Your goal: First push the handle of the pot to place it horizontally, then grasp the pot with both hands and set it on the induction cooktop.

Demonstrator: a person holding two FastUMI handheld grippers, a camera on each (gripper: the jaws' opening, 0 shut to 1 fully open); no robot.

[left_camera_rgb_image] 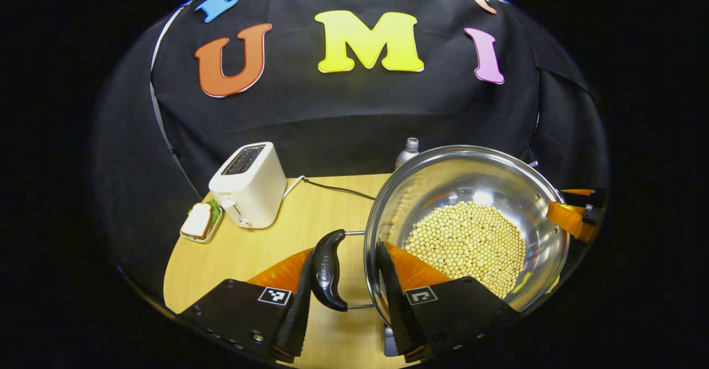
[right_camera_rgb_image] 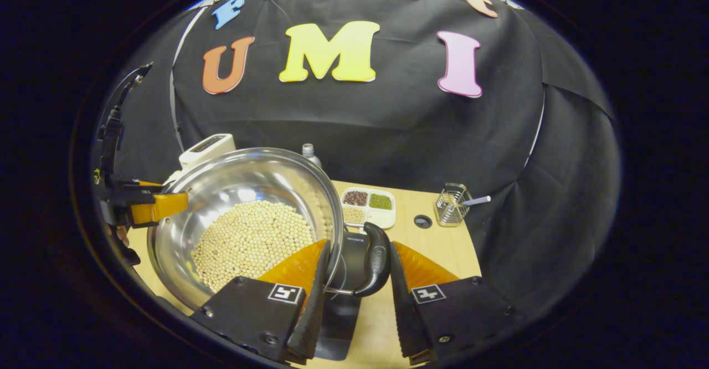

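- I judge the handle push done: both black handles of the pot (left_camera_rgb_image: 468,230) lie level, one on each side of the rim.
- I judge we are in the second step, the two-handed carry. The pot looks lifted, though I cannot tell for sure that it is clear of the worktop (left_camera_rgb_image: 299,219).
- My left tool (left_camera_rgb_image: 343,302) straddles the near handle (left_camera_rgb_image: 328,269) and the rim. One finger lies against the handle's outer side and the other reaches inside the pot over the beans (left_camera_rgb_image: 468,244). It looks like a pinch on handle and rim together, but I cannot tell whether both fingers press.
- In the right gripper view, my right tool (right_camera_rgb_image: 354,297) sits the same way on the other handle (right_camera_rgb_image: 374,266). One finger is inside the bowl, the other just outside the handle with a slight gap showing, so I cannot tell whether it clamps.
- The cooktop (right_camera_rgb_image: 343,280) shows as a dark slab under the pot's right edge, just below that handle.
- What is left, as I judge it: centre the pot over the cooktop, lower it and let go.
- A toaster (left_camera_rgb_image: 249,186) stands well apart at the back left.
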